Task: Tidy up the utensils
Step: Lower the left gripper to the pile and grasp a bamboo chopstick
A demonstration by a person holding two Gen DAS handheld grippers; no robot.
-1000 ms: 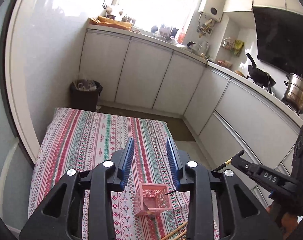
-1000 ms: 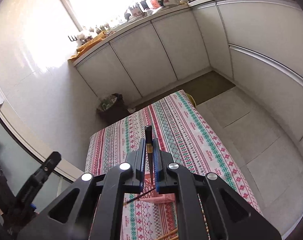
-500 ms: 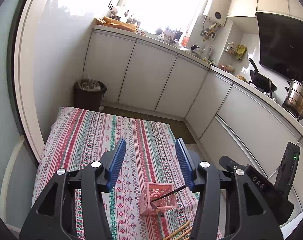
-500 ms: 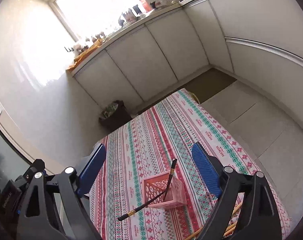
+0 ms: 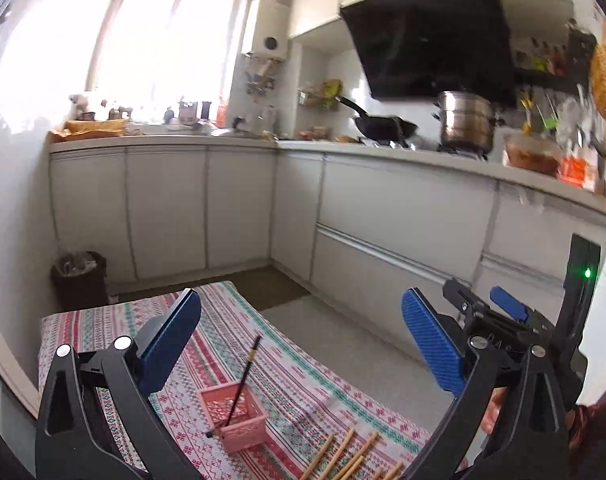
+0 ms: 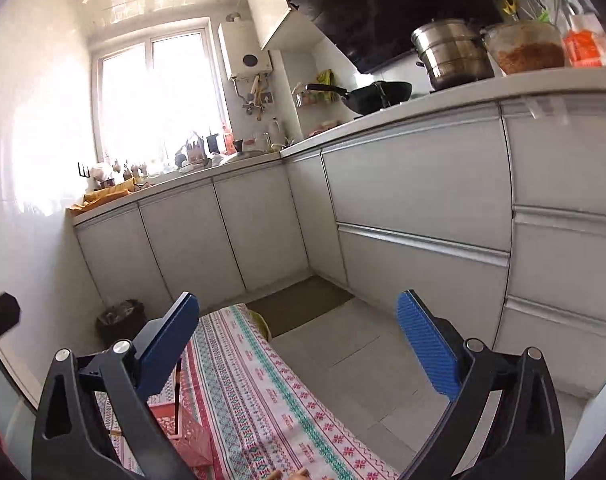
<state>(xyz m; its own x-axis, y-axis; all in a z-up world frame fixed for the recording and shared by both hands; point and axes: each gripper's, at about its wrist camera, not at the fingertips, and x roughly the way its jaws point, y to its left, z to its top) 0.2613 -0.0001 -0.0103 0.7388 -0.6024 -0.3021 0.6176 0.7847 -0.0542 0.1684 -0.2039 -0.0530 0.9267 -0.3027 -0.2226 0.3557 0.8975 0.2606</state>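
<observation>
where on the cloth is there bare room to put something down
The far stretch of the striped cloth, from beyond the pink basket with its black chopstick to the end by the bin, lies bare. The near edge is crowded: wooden chopsticks right of the basket.

The right tool (image 6: 299, 344) let go of the black chopstick (image 5: 239, 384), now leaning in the pink basket (image 5: 243, 428).

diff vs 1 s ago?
Right tool let go of the black chopstick, which now leans in the pink basket; its jaws are opening. Left tool is opening too, nothing between. Both views swung toward the counter. Basket and wooden chopsticks stayed put.
</observation>
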